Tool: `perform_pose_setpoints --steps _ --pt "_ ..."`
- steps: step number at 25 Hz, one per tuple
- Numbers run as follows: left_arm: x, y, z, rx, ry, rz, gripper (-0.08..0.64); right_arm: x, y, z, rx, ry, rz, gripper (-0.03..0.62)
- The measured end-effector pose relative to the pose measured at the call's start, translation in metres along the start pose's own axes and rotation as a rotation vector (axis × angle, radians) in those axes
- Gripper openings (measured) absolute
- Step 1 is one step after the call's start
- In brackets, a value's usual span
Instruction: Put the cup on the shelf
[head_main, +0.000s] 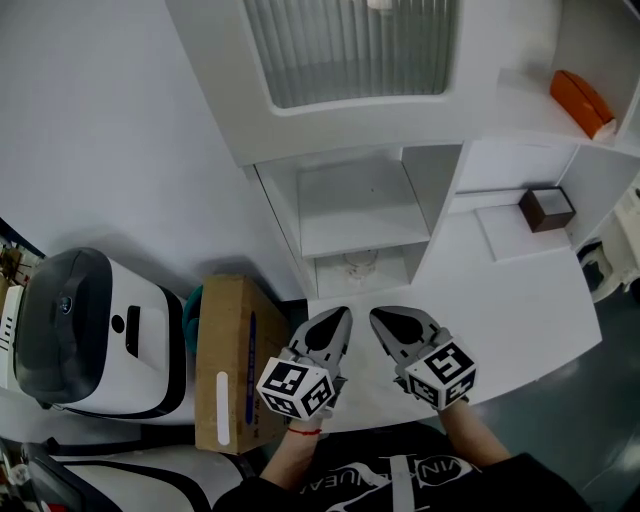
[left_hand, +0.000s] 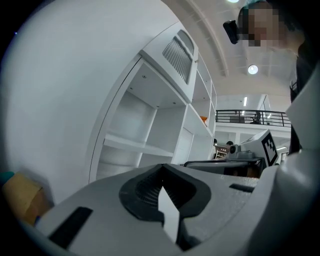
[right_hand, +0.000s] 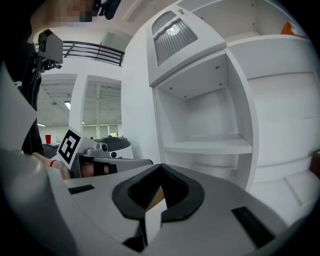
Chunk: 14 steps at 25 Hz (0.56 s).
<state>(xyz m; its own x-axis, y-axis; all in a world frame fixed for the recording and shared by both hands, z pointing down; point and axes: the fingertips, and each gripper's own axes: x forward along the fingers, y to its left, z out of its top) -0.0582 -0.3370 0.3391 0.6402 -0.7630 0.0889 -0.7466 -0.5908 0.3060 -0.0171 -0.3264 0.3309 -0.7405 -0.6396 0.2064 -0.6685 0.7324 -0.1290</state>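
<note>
A clear glass cup (head_main: 360, 264) stands in the lowest open compartment of the white shelf unit (head_main: 362, 205), seen in the head view. My left gripper (head_main: 337, 322) and right gripper (head_main: 383, 322) hover side by side over the white counter's front edge, a short way in front of that compartment. Both are shut with nothing between the jaws. In the left gripper view the left gripper (left_hand: 165, 200) faces the shelf compartments (left_hand: 135, 145). In the right gripper view the right gripper (right_hand: 155, 200) faces them too (right_hand: 210, 145). I cannot make out the cup in either gripper view.
A cardboard box (head_main: 228, 360) stands left of the grippers, beside a white-and-black machine (head_main: 90, 335). On the right part of the counter (head_main: 520, 300) sits a small brown box (head_main: 546, 209). An orange object (head_main: 580, 100) lies on a higher shelf at right.
</note>
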Motion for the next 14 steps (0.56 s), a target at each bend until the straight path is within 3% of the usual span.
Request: perform_pose_setpoints --steps 14 --pt "0.002 -0.011 0.014 0.116 0.001 -0.030 0.005 -0.009 0.002 0.017 0.004 -0.058 0.007 0.003"
